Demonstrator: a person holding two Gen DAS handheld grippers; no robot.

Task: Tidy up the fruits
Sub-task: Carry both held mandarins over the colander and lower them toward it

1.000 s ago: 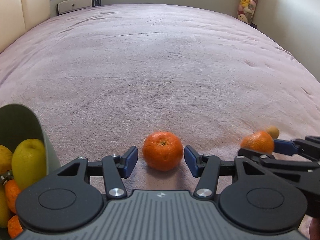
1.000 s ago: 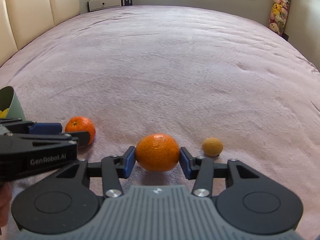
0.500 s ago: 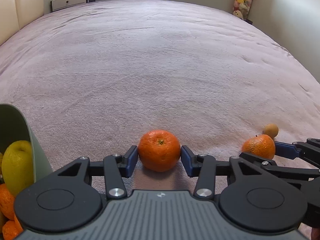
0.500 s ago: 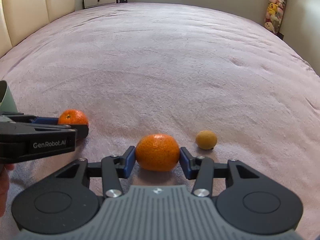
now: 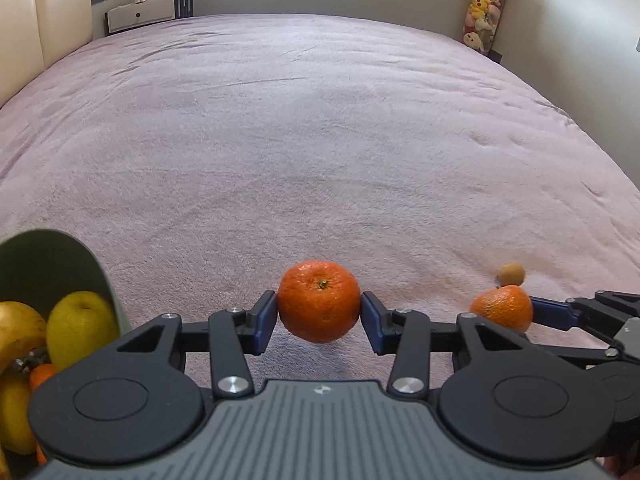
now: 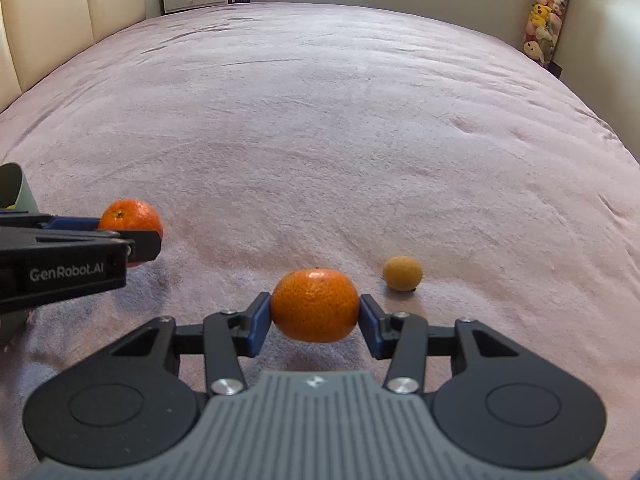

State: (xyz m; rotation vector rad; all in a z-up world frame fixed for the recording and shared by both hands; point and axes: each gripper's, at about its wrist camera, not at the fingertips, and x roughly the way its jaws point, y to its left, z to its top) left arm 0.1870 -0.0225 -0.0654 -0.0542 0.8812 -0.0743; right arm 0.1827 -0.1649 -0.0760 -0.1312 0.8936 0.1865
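My left gripper [image 5: 319, 322] is shut on a deep orange mandarin [image 5: 319, 301] and holds it just above the pink bedspread. My right gripper [image 6: 315, 320] is shut on a paler mandarin [image 6: 315, 306], also lifted slightly. Each gripper shows in the other's view: the right one with its mandarin [image 5: 502, 308] at the right of the left wrist view, the left one with its mandarin [image 6: 130, 216] at the left of the right wrist view. A small yellowish fruit [image 6: 402, 273] lies on the bed to the right. A green bowl [image 5: 60, 256] at the left holds yellow and orange fruit.
The pink bedspread [image 5: 320, 140] stretches far ahead. A cream headboard [image 6: 60, 20] stands at the left. A rack of plush toys [image 6: 546, 12] hangs at the far right wall. The bowl's rim [image 6: 24, 194] shows at the left edge of the right wrist view.
My left gripper closed on the deep orange mandarin and lifted it off the bed. My right gripper kept its mandarin and rose a little too.
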